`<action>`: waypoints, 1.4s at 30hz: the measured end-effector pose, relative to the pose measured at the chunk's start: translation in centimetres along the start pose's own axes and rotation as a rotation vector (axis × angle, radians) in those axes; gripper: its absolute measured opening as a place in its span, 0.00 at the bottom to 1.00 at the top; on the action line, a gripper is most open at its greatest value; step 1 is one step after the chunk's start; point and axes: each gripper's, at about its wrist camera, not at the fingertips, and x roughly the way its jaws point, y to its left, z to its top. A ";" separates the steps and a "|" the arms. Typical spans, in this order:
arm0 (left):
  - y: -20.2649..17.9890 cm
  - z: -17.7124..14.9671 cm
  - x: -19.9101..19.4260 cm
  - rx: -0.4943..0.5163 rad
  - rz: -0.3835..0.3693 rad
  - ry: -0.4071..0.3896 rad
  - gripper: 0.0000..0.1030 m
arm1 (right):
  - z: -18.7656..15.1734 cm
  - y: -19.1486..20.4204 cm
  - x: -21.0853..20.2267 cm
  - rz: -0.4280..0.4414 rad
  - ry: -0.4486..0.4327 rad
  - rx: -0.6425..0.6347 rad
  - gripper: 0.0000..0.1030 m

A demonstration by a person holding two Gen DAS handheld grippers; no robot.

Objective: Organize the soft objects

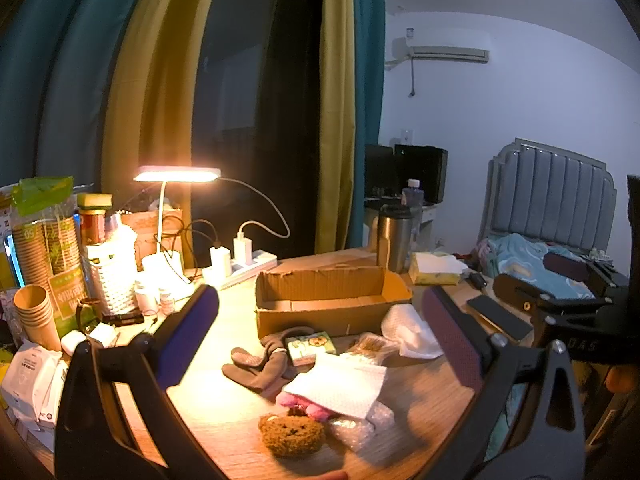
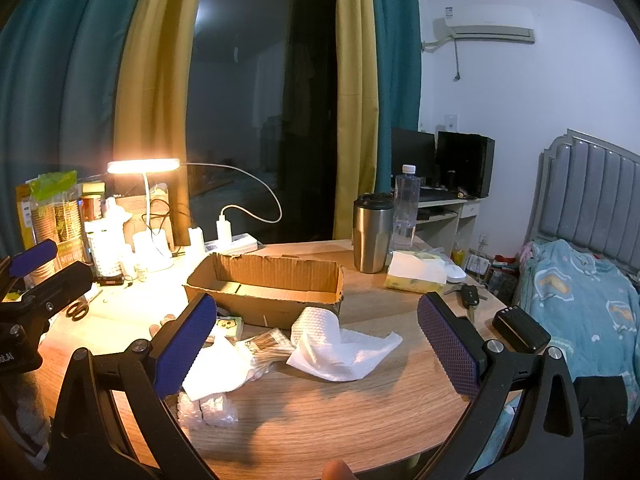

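An empty cardboard box (image 1: pixel 332 300) (image 2: pixel 272 284) lies open on the wooden table. In the left wrist view, grey gloves (image 1: pixel 260 364), a brown plush bear (image 1: pixel 291 434), a pink plush toy (image 1: pixel 300 404) under a white paper towel (image 1: pixel 340 388) and bubble wrap (image 1: pixel 356 428) lie before it. In the right wrist view, a crumpled white paper towel (image 2: pixel 340 344), another towel (image 2: pixel 216 368) and bubble wrap (image 2: pixel 204 408) lie near. My left gripper (image 1: pixel 320 312) is open and empty above the pile. My right gripper (image 2: pixel 316 316) is open and empty.
A lit desk lamp (image 1: pixel 176 176), power strip (image 1: pixel 240 268), paper cups (image 1: pixel 36 316), white basket (image 1: pixel 112 280) and wipes crowd the left. A steel tumbler (image 2: pixel 372 232), bottle (image 2: pixel 406 208), tissue pack (image 2: pixel 416 272), keys (image 2: pixel 468 294) and black box (image 2: pixel 520 330) stand right. A bed (image 2: pixel 580 292) lies beyond.
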 end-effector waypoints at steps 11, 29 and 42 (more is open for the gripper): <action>-0.1 -0.1 0.0 0.001 0.001 0.000 0.99 | 0.0 0.1 0.0 -0.001 0.001 -0.001 0.99; 0.0 0.0 0.0 -0.001 0.000 0.003 0.99 | -0.1 0.2 0.0 -0.001 0.004 -0.003 0.99; 1.4 -1.2 1.0 -0.019 0.026 0.055 0.99 | -1.1 0.6 -0.4 0.005 0.030 -0.009 0.99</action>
